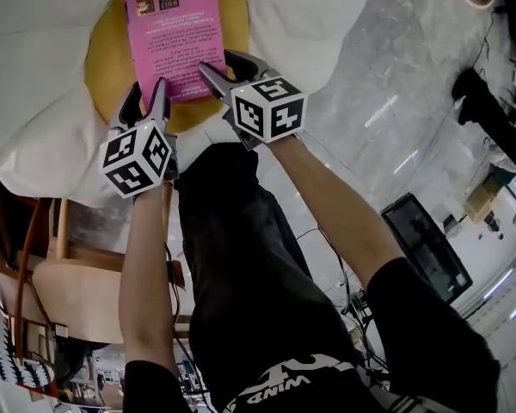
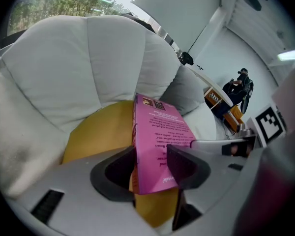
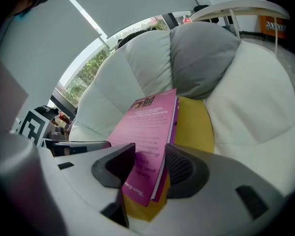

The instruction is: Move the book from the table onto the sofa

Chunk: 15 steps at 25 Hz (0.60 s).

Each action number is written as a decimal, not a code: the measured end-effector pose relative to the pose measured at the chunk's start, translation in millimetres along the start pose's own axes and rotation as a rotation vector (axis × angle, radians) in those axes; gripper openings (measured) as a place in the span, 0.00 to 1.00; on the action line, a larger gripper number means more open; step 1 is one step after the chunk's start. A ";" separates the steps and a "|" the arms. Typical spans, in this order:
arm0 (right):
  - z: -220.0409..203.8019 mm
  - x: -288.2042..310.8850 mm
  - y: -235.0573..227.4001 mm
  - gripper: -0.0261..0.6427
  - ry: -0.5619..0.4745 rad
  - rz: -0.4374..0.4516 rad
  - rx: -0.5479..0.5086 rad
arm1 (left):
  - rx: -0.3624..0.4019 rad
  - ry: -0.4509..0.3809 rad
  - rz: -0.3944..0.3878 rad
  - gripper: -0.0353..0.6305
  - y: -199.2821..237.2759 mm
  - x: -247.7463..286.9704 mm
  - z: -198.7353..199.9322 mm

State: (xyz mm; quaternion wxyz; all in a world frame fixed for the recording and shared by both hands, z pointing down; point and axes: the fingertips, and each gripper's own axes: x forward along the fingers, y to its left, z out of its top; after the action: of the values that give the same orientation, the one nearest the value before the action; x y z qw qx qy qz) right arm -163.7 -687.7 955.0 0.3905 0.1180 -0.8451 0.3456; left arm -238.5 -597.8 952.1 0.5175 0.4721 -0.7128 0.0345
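- I count one book (image 1: 174, 33) and one yellow cushion (image 1: 107, 67).
- The book's pink with dark print, over that cushion on the white sofa (image 1: 34, 101), twelve o'clock.
- The left gripper (image 1: 148, 93) and right gripper (image 1: 219, 65) both pinch its six-o'clock edge.

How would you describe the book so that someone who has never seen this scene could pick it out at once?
Find the white sofa shaped like a flower, puffy petals around a round yellow seat. Over that seat the left claw and right claw grip the book by its near edge. It is the only flat, bright pink thing.
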 end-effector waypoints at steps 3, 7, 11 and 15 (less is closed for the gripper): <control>-3.6 3.6 -2.8 0.32 0.020 -0.013 -0.006 | 0.011 0.010 0.004 0.37 1.7 3.1 -3.9; -6.0 5.6 -4.7 0.32 0.023 -0.030 -0.002 | -0.025 0.007 0.011 0.35 5.4 5.3 -4.6; -7.9 5.5 -6.3 0.32 0.012 -0.040 0.023 | -0.044 -0.006 0.019 0.35 10.2 4.7 -2.2; -8.4 4.6 -8.8 0.32 0.022 -0.034 0.036 | -0.040 -0.022 0.035 0.34 17.8 0.9 1.8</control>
State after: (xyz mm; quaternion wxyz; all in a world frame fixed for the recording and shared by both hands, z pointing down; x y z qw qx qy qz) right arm -157.8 -688.1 966.6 0.4037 0.1356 -0.8322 0.3552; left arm -252.4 -589.6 959.8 0.5183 0.4494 -0.7272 0.0241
